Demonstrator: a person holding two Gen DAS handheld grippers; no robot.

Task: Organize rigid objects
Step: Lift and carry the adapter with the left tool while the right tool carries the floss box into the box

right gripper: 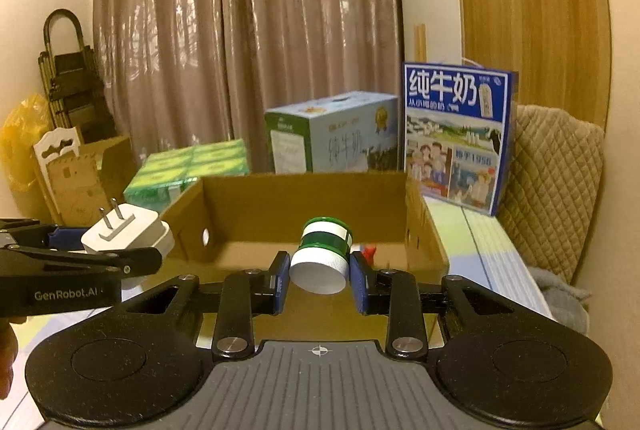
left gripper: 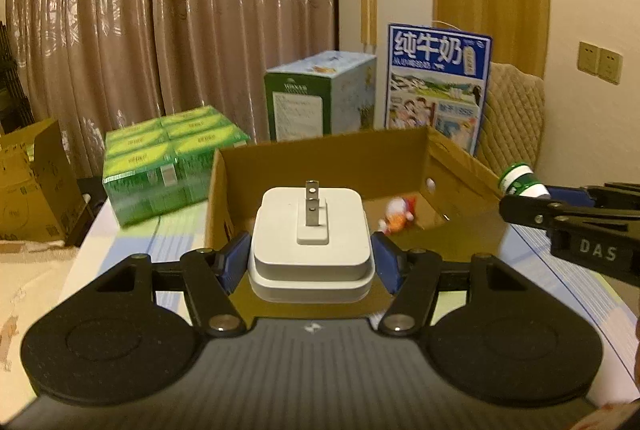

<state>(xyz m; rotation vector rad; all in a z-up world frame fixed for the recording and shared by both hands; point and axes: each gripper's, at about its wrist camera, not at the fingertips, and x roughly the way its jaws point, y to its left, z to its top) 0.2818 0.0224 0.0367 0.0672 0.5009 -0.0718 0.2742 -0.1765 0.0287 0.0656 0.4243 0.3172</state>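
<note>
My left gripper (left gripper: 310, 262) is shut on a white plug adapter (left gripper: 312, 246), prongs pointing forward, held above the near edge of an open cardboard box (left gripper: 320, 157). My right gripper (right gripper: 320, 278) is shut on a small green and white jar (right gripper: 324, 254) by its white lid, held over the same box (right gripper: 304, 197). The adapter also shows at the left of the right wrist view (right gripper: 128, 230), and the jar at the right of the left wrist view (left gripper: 520, 181). A small orange and white toy figure (left gripper: 398, 216) lies inside the box.
Behind the box stand a green shrink-wrapped pack of cartons (left gripper: 168, 165), a light blue milk carton box (left gripper: 320, 93) and a blue milk box (left gripper: 438, 85). A quilted chair back (right gripper: 552, 169) is at the right. More cardboard boxes (left gripper: 32, 181) stand at the left.
</note>
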